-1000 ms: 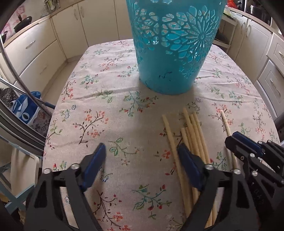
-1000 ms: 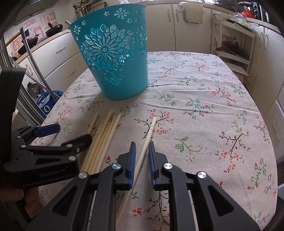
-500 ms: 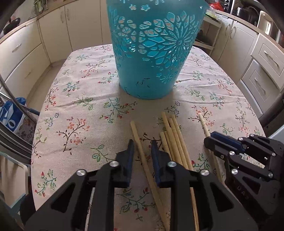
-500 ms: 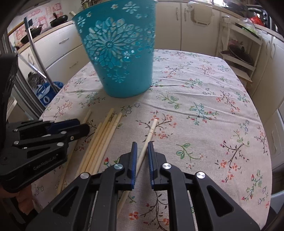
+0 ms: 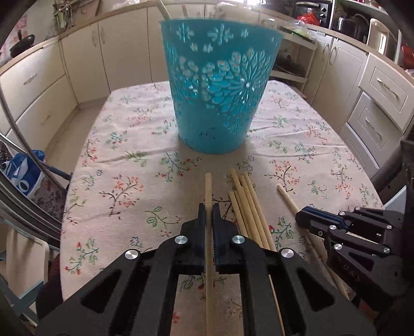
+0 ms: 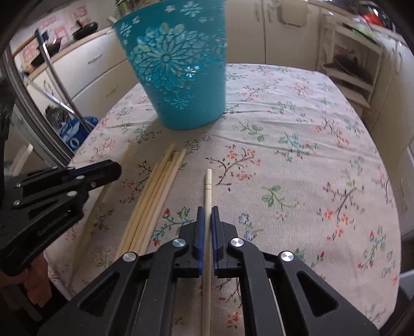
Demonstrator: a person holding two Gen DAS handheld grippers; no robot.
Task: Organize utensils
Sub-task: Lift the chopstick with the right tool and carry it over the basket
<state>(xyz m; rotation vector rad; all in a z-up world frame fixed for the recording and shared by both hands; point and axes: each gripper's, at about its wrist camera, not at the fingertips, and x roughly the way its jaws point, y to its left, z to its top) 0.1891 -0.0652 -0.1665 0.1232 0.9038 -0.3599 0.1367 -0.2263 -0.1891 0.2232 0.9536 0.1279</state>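
A teal cut-out basket [image 5: 220, 85] stands upright at the far middle of the floral tablecloth, also in the right wrist view [image 6: 178, 67]. My left gripper [image 5: 208, 209] is shut on a wooden chopstick [image 5: 208, 188] that points toward the basket. My right gripper [image 6: 207, 213] is shut on a paler chopstick [image 6: 208, 183]. A bundle of several chopsticks [image 5: 245, 204] lies on the cloth between the two grippers, seen also in the right wrist view [image 6: 157, 191]. Stick ends [image 5: 164, 9] rise out of the basket.
The tablecloth [image 6: 297, 155] covers a rounded table with edges close on both sides. Cream cabinets [image 5: 380, 103] surround it. A blue-white bag [image 5: 23, 173] and metal chair tubing [image 5: 15, 155] sit at the left. An open shelf unit [image 6: 349, 64] stands at the back right.
My left gripper moved onto the leftmost chopstick, closed on it and lifted it. My right gripper tightened on its chopstick and raised it. Both views rose and drew back from the basket.
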